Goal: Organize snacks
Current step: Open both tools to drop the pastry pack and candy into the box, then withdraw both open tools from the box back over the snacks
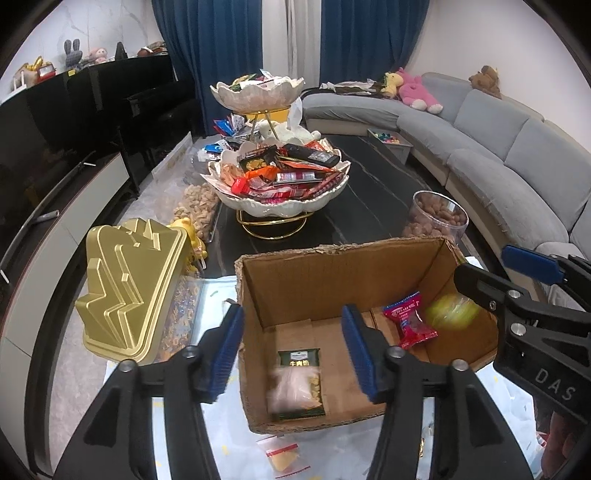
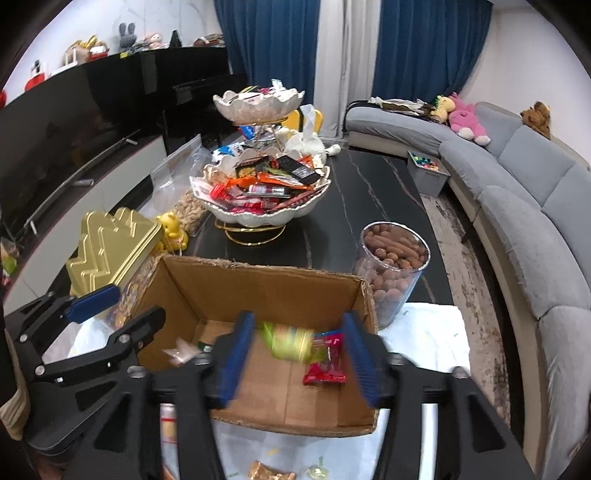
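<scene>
Both grippers over cardboard box (image 1: 332,266): left gripper (image 1: 295,354) jaws apart, green pkt (image 1: 299,384) loose below; right gripper (image 2: 299,360) jaws apart, yellow-green snack (image 2: 291,339) blurred between pads, untouched

Pretty standard living room setup here: deep blue floor-length curtains (image 1: 236,48) hang along the far wall with a strip of white sheer curtain (image 1: 290,37) between them, and the wall to the left is white marble-look panelling (image 1: 92,26). A long curved grey fabric sofa (image 1: 517,147) wraps the right side, with a pink plush toy (image 1: 419,90) and a brown teddy bear (image 1: 485,79) sitting on it. On the left there's a glossy black upright piano (image 1: 110,96) with a few stuffed toys on top, next to a low white TV cabinet (image 1: 74,206). In the middle, a black marble-veined coffee table (image 2: 369,192). Lighting is soft and even.
</scene>
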Demonstrator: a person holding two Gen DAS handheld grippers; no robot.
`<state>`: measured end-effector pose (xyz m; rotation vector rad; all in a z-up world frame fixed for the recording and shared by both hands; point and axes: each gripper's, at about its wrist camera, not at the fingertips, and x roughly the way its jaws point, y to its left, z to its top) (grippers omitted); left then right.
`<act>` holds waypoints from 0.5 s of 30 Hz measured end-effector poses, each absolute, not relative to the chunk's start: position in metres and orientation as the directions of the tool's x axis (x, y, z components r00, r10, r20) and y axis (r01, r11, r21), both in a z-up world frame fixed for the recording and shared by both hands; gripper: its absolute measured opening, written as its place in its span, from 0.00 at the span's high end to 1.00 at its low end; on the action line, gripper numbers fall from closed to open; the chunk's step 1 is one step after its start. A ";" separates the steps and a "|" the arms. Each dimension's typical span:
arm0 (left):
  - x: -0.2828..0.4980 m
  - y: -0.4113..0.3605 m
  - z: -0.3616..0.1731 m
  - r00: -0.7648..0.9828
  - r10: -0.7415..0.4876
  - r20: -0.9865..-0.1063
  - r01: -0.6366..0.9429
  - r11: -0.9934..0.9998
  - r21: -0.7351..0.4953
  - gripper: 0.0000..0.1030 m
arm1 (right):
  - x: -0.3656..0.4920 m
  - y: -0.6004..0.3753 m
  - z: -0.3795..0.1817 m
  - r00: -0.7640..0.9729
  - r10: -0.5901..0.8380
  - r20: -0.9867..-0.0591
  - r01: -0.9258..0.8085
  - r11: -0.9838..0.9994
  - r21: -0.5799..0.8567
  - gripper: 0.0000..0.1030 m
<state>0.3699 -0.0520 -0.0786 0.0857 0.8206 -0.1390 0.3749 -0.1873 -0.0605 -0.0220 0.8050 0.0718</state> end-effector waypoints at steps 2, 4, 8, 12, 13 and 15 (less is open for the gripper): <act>0.369 -0.051 -0.077 0.679 -0.082 -0.729 0.153 0.988 0.031 0.36 | 0.374 -0.189 -0.060 0.692 0.052 -0.720 -0.065 0.998 0.010 0.30; 0.368 -0.050 -0.075 0.686 -0.072 -0.724 0.146 0.988 0.040 0.32 | 0.374 -0.189 -0.060 0.691 0.051 -0.721 -0.063 0.998 0.011 0.28; 0.366 -0.047 -0.071 0.694 -0.061 -0.718 0.131 0.990 0.043 0.26 | 0.370 -0.189 -0.058 0.692 0.046 -0.720 -0.058 0.998 0.008 0.28; 0.363 -0.045 -0.068 0.695 -0.056 -0.716 0.126 0.991 0.044 0.26 | 0.364 -0.188 -0.055 0.695 0.049 -0.717 -0.062 0.998 0.008 0.28; 0.361 -0.044 -0.067 0.696 -0.055 -0.716 0.125 0.991 0.045 0.26 | 0.363 -0.188 -0.054 0.696 0.048 -0.717 -0.062 0.998 0.007 0.28; 0.358 -0.043 -0.065 0.698 -0.055 -0.714 0.124 0.991 0.045 0.26 | 0.360 -0.187 -0.052 0.698 0.048 -0.714 -0.061 0.998 0.007 0.28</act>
